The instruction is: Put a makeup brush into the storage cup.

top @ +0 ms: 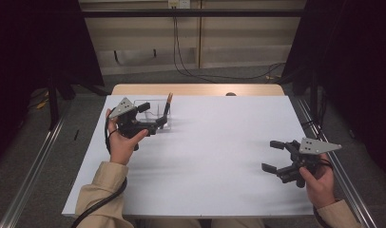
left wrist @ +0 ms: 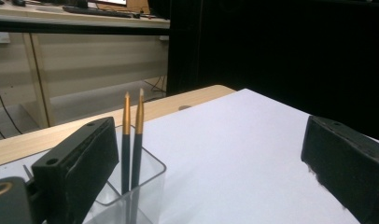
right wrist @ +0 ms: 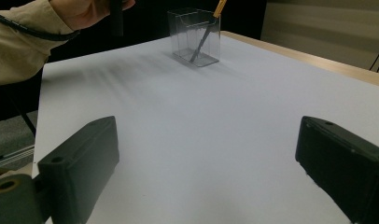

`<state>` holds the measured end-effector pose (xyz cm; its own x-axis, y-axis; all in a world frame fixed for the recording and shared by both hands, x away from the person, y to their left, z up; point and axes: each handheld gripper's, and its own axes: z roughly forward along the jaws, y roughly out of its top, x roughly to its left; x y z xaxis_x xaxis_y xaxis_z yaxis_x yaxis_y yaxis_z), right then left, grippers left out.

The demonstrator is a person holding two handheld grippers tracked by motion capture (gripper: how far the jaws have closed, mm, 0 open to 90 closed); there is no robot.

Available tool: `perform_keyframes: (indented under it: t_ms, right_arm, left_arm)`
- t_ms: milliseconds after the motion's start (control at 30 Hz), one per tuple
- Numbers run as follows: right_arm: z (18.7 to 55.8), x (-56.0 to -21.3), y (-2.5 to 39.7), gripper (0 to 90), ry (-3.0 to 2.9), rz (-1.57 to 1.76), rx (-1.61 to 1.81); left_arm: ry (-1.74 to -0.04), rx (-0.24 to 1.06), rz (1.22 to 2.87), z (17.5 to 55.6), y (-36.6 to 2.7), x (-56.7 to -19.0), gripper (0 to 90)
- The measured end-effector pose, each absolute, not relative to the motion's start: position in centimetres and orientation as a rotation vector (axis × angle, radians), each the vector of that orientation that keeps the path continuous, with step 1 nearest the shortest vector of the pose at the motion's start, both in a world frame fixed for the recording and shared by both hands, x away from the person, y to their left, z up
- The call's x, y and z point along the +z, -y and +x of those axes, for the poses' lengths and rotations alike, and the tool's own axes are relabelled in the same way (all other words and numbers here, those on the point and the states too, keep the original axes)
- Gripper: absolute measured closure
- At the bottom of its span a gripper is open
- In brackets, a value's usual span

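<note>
A clear plastic holder (top: 153, 115) stands at the far left of the white table top (top: 219, 137). Two black pencils with gold upper ends (left wrist: 132, 140) lean upright in it, and they also show in the high view (top: 168, 103). My left gripper (top: 152, 116) hovers at the holder, open, with the pencils just past its left jaw in the left gripper view (left wrist: 211, 144) and nothing between the jaws. My right gripper (top: 273, 156) is held open above the near right of the table. From there the holder (right wrist: 194, 37) looks far off.
A strip of bare wooden table (top: 196, 89) runs along the far edge, with a small dark spot (top: 230, 94) on it. Cables hang on the wall behind. A sleeve and hand (right wrist: 47, 23) reach in beside the holder. Metal rails flank the table.
</note>
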<state>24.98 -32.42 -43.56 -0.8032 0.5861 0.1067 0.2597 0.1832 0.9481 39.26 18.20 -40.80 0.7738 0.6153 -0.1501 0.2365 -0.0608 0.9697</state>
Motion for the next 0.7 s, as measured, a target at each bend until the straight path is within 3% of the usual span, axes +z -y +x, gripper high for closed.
perform_keyframes:
  t_ms: [700]
  right_arm:
    - [25.0, -43.6, 32.5, 5.5, -2.174, 0.814, 1.659]
  left_arm:
    - [-0.641, 0.282, 1.645, 37.0, -19.3, -40.9, 0.0]
